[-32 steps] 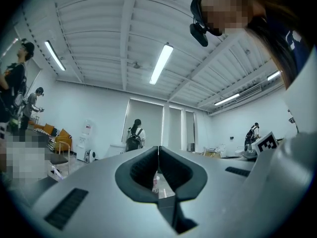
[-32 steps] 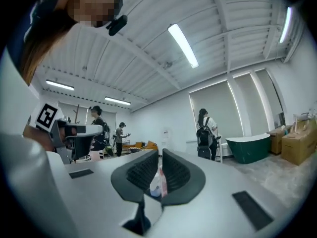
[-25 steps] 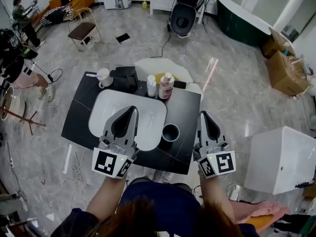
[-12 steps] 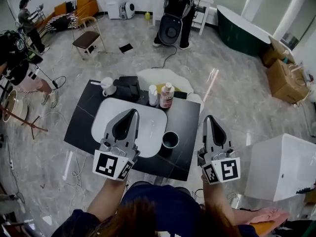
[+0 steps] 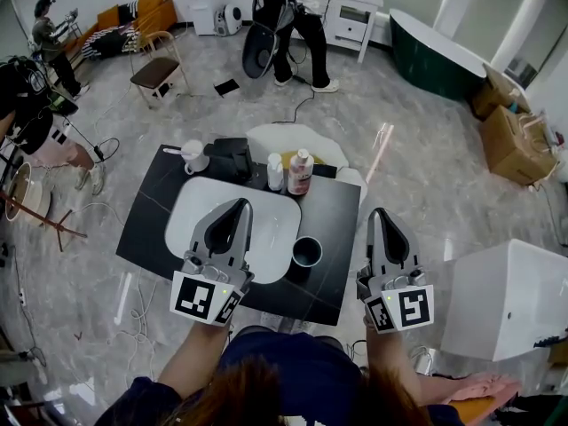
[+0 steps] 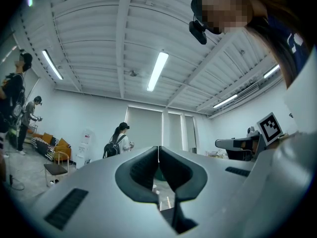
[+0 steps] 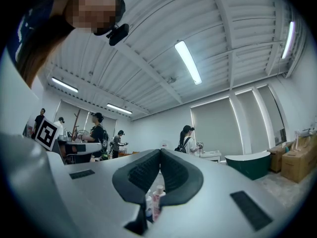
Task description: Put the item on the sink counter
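Black stone sink counter (image 5: 333, 211) lay below me, with a dark cup (image 5: 306, 253) and two bottles (image 5: 300, 172) standing on it. My left gripper (image 5: 240, 204) and right gripper (image 5: 378, 213) were both closed tip to tip, holding nothing. Hovering clear of those things seemed wisest.

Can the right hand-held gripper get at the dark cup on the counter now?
Probably yes: the cup stands alone near the right hand-held gripper, with only bare counter between, but its shut jaws must open first.
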Demonstrator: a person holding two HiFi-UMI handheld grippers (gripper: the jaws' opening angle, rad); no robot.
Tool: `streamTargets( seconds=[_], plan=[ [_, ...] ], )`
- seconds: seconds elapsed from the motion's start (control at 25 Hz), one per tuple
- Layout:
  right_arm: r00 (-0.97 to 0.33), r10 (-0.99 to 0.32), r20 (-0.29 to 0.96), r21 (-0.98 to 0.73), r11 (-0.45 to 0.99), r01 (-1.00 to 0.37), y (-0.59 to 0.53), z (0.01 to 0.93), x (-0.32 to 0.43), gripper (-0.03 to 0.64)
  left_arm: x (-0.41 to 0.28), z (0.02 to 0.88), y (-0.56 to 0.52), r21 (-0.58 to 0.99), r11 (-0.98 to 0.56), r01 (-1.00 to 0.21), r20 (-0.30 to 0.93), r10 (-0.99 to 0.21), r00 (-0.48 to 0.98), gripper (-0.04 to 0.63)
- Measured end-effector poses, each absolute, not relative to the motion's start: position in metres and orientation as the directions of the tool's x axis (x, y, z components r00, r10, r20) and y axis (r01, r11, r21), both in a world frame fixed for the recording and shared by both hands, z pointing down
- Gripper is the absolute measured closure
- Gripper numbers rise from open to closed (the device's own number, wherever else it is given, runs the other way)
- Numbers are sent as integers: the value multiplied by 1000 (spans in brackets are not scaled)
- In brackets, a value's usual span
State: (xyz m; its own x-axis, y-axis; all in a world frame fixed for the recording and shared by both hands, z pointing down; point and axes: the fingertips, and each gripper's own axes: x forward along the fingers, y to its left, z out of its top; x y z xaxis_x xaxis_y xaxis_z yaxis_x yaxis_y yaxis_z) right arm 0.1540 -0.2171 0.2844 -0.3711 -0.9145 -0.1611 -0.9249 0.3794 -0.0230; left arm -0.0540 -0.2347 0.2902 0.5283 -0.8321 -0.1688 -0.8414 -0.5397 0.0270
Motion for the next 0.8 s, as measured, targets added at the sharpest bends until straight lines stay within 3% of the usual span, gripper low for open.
streamTargets(
  seconds=[0.8],
  plan=[
    [-373, -913, -163, -37, 384, -923, -213, 285, 152, 601, -56, 295, -229, 21, -531, -847, -161, -838, 521, 572]
  ],
)
